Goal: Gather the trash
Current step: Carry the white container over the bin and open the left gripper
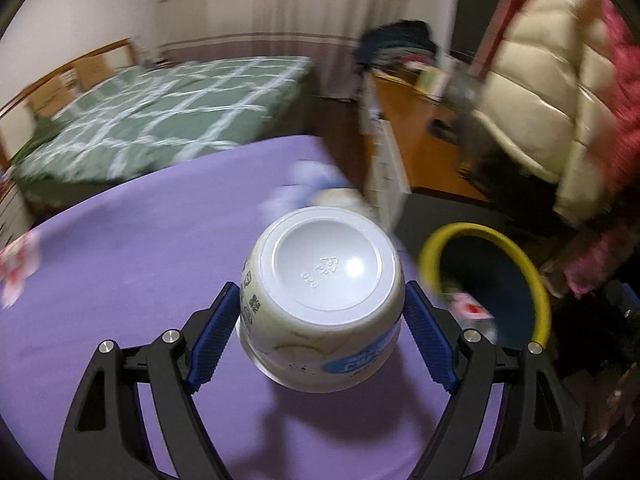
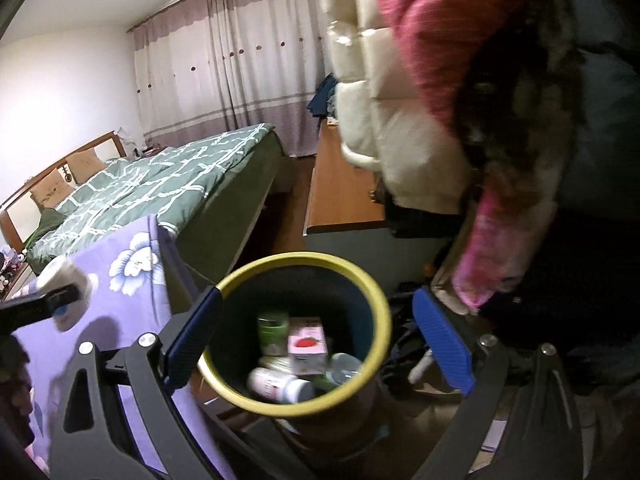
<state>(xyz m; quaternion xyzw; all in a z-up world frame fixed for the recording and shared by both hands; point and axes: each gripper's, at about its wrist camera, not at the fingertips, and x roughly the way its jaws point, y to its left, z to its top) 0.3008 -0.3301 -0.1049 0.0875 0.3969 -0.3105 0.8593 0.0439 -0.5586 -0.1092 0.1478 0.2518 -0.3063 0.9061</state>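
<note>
A white plastic bowl hangs bottom-up above the purple tablecloth, with my left gripper shut on it, one blue pad on each side. The same bowl shows at the left edge of the right wrist view. To its right on the floor stands a dark bin with a yellow rim. My right gripper is open and empty above that bin. Inside lie a pink box, a white bottle and a green container. A red-and-white wrapper lies at the table's left edge.
A person in a cream padded coat with pink sleeves stands at the right, close behind the bin. A wooden desk with piled clothes and a bed with a green checked cover lie beyond the table.
</note>
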